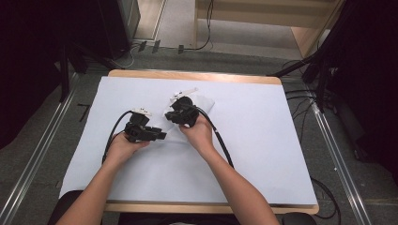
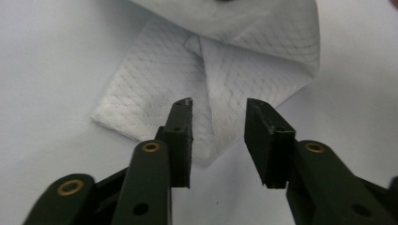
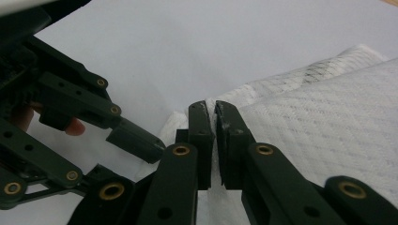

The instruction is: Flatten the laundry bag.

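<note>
Napkin (image 3: 324, 126) edge hidden inside pinching right tool (image 3: 215, 112), far corner cropped

The white paper napkin (image 2: 164, 79) has a fine quilted pattern and is partly folded. It lies flat near the middle of the counter (image 1: 263, 140), and its upper flaps turn over toward its centre and meet in a crease. One corner points out from under the folded part.

Bare table (image 1: 263, 154) surrounds the napkin (image 1: 199, 105); both claws crowd it.
</note>
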{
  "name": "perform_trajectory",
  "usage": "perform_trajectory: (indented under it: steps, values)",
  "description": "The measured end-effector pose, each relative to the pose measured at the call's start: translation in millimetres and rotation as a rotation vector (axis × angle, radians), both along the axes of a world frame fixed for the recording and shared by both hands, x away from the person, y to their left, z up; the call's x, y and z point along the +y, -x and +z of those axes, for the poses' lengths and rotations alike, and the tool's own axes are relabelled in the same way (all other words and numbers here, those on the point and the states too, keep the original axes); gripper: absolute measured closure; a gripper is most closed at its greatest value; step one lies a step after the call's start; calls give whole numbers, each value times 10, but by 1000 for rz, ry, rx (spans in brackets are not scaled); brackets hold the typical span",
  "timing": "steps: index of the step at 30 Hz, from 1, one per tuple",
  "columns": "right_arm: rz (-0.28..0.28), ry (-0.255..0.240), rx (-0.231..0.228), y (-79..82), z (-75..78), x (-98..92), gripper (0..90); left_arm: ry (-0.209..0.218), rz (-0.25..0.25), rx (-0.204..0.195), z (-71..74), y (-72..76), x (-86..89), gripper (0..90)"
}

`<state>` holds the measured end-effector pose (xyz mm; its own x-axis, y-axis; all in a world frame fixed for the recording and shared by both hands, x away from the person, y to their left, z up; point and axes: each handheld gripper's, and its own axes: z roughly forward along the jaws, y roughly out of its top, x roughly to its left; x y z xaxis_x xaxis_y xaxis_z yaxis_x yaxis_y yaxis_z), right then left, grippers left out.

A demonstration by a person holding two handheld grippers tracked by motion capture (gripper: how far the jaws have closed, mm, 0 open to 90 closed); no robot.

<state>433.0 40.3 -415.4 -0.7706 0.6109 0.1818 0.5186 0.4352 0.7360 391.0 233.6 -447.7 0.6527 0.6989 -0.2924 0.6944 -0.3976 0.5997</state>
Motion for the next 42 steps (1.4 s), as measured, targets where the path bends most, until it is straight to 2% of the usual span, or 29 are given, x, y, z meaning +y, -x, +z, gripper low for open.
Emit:
perform_trajectory:
  steps: [1,2,4,7,9,12,23,33,42]
  values:
    - [0,0,-1,3,2,-2,870,0,0,0,0,0,0,663]
    - [1,6,-5,9,7,-7,870,2,9,25,-32,-12,-12,694]
    - [-2,9,-9,16,16,-15,870,-11,14,38,-60,-17,-23,735]
    - [-2,12,-12,26,34,-44,870,-8,6,45,-84,-17,-35,856]
    - [-4,14,-12,40,49,-70,870,-13,3,46,-87,-16,-45,897]
    - [-10,15,-22,63,70,-123,869,-13,5,51,-84,-19,-45,900]
    - [-55,8,-39,227,128,-577,869,-17,50,35,-29,-43,29,900]
    - [-63,3,-48,357,151,-796,869,3,84,41,-7,-70,120,900]
    - [-105,-4,-16,478,82,-1080,868,8,109,46,12,-103,198,900]
